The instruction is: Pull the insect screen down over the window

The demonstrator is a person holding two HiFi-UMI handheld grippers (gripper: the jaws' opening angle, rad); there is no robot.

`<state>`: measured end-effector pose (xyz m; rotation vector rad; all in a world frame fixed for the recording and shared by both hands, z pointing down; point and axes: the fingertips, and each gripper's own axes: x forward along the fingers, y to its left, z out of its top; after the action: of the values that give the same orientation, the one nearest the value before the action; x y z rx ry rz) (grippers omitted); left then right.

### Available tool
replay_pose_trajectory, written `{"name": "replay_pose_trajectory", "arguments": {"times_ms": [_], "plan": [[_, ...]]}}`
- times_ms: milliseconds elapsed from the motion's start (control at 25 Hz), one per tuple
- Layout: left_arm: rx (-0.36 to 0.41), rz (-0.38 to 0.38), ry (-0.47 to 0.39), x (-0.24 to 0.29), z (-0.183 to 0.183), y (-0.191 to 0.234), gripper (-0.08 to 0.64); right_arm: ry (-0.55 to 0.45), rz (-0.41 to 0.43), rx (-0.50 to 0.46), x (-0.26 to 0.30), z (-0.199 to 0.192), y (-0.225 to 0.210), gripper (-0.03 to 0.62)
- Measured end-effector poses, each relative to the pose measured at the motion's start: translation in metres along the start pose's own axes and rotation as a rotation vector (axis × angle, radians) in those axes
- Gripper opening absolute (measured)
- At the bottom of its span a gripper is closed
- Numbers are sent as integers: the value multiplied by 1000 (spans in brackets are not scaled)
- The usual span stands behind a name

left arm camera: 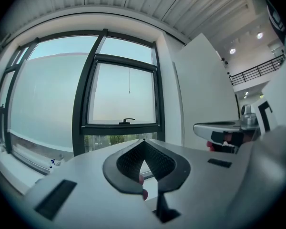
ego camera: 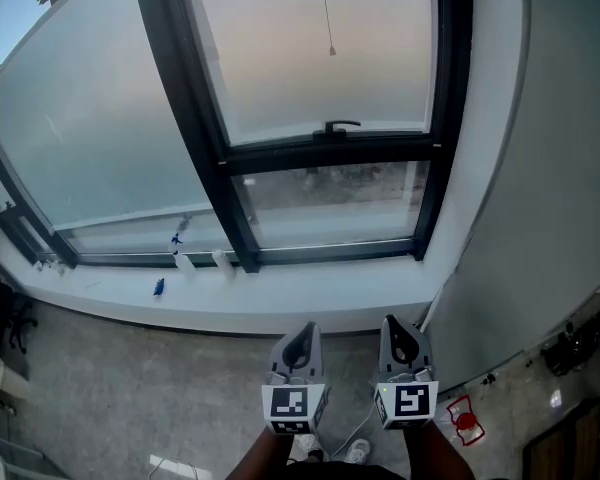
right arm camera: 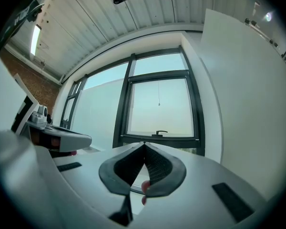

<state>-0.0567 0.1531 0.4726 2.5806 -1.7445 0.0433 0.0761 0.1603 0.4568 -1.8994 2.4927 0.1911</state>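
Observation:
A black-framed window (ego camera: 320,153) fills the wall ahead, with a black handle (ego camera: 337,126) on its cross bar. A thin pull cord (ego camera: 332,51) with a small weight hangs in front of the upper pane; it also shows in the left gripper view (left arm camera: 129,90) and the right gripper view (right arm camera: 158,101). The screen itself is not in view. My left gripper (ego camera: 299,342) and right gripper (ego camera: 401,339) are held side by side low in front of the sill, far below the cord. Both point level at the window, jaws shut, with nothing between them (left arm camera: 143,141) (right arm camera: 144,144).
A white sill (ego camera: 310,293) runs under the window, carrying a small blue object (ego camera: 159,287) and two white items (ego camera: 184,261). A white wall (ego camera: 540,218) juts out on the right. A red object (ego camera: 464,418) lies on the grey floor.

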Motion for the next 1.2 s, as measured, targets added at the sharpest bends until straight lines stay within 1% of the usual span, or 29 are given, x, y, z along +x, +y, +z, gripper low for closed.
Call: {"name": "replay_pose_trajectory", "arguments": {"times_ms": [400, 480, 600, 720, 840, 960, 1080, 1200], "plan": [[-36, 13, -2, 10, 4, 11, 3, 6, 14, 5, 15, -1, 4, 3], [-23, 15, -5, 13, 6, 17, 3, 3, 19, -1, 21, 0, 7, 3], [23, 16, -1, 16, 4, 31, 3, -3, 15, -3, 30, 3, 12, 2], [2, 18, -1, 20, 6, 43, 2, -9, 6, -5, 38, 6, 17, 2], [8, 32, -15, 28, 12, 56, 3, -13, -1, -18, 51, 7, 22, 3], [20, 15, 4, 34, 5, 67, 3, -4, -7, -44, 62, 4, 29, 3], [9, -5, -4, 41, 3, 77, 3, 8, -31, -51, 73, 1, 34, 3], [41, -13, 8, 45, -3, 91, 3, 15, -49, -41, 83, -2, 40, 3]]}}
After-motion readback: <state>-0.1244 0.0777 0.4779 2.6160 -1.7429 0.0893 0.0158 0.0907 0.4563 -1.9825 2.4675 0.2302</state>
